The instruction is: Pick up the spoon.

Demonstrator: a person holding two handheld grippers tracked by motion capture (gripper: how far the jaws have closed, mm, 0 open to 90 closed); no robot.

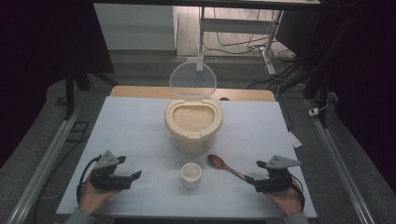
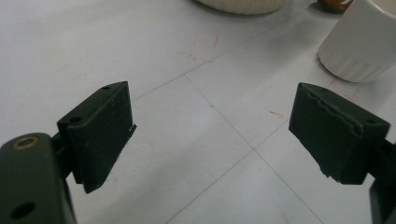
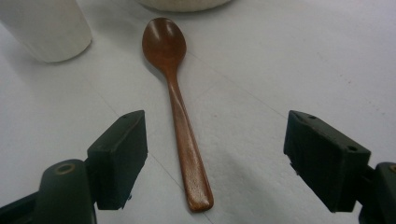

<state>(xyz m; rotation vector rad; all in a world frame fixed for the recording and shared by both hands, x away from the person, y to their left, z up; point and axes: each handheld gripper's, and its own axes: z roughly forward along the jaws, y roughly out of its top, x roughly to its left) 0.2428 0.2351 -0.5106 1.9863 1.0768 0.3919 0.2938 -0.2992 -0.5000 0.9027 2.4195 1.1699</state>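
Observation:
A cream rice container (image 1: 192, 123) full of rice stands mid-table, its clear lid (image 1: 192, 80) swung up behind it. In front of it sits a small white cup (image 1: 191, 175), and a brown wooden spoon (image 1: 229, 167) lies to the cup's right. My left gripper (image 1: 132, 179) rests open on the table left of the cup (image 2: 362, 42), with nothing between its jaws (image 2: 212, 130). My right gripper (image 1: 256, 176) is open at the spoon's handle end. The spoon (image 3: 180, 107) lies flat with its handle between the jaws (image 3: 215, 154), untouched by them.
A white sheet (image 1: 130, 130) covers the table, and a wooden edge (image 1: 140, 91) shows at the back. Metal rails (image 1: 46, 158) run along both sides. A desk frame (image 1: 271, 42) and cables lie on the floor beyond.

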